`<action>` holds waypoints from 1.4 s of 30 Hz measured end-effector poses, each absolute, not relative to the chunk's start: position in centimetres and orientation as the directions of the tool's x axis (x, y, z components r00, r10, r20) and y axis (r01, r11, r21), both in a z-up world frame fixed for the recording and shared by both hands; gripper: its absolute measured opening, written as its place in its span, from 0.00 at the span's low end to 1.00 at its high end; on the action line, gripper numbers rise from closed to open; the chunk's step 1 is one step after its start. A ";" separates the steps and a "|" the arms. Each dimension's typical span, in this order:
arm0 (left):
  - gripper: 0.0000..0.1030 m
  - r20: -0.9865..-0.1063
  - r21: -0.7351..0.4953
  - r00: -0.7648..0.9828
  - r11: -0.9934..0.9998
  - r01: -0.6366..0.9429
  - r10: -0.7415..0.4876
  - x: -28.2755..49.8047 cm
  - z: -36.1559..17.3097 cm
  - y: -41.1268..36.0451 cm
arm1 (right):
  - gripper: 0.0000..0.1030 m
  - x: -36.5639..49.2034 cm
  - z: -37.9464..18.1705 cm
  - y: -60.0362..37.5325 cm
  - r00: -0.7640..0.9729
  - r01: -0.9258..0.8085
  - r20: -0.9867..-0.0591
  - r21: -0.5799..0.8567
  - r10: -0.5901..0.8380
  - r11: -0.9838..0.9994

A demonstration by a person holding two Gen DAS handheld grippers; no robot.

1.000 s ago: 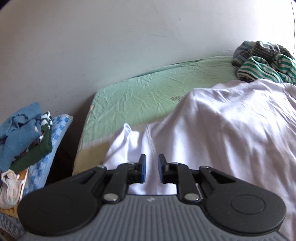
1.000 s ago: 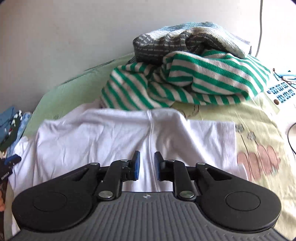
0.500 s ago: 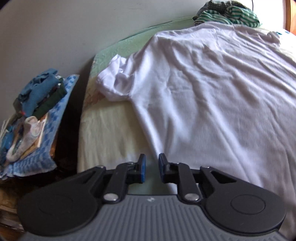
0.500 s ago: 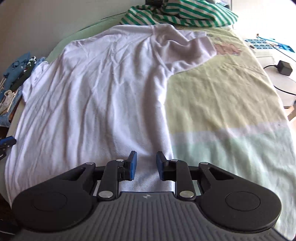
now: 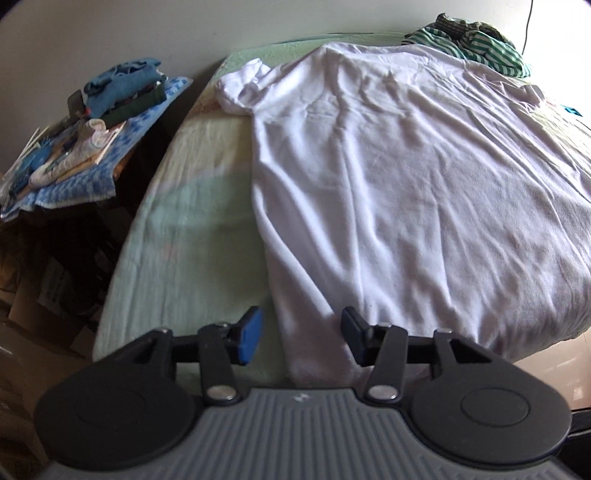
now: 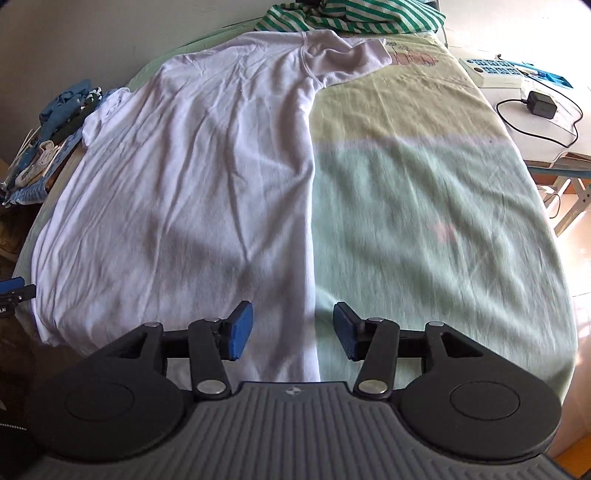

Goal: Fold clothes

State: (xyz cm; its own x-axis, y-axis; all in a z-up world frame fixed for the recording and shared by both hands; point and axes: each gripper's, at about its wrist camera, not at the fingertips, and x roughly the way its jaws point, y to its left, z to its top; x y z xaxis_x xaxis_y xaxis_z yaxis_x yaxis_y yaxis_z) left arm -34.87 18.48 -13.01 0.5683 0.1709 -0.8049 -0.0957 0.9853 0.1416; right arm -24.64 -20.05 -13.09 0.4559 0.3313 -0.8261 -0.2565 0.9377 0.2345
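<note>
A white T-shirt (image 5: 406, 177) lies spread flat on the bed, collar end far, hem near me; it also shows in the right wrist view (image 6: 207, 177). My left gripper (image 5: 301, 338) is open and empty above the shirt's left hem corner. My right gripper (image 6: 293, 332) is open and empty above the shirt's right hem corner. The left gripper's tip (image 6: 14, 290) shows at the left edge of the right wrist view.
A pale green and yellow bed sheet (image 6: 424, 206) covers the bed. A heap of green-striped and grey clothes (image 6: 354, 16) lies at the far end. A side table with folded clothes (image 5: 110, 96) stands left. A white table with a charger (image 6: 541, 105) stands right.
Both grippers pulled back toward the near edge of the bed, dragging the shirt out flat, then opened and let go of the hem.
</note>
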 end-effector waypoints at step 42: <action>0.00 -0.805 0.175 0.522 0.954 -0.243 0.281 -41.8 -11.2 24.1 | 0.25 -27.9 -12.6 -23.8 0.416 -0.265 -0.849 0.228 0.324 0.937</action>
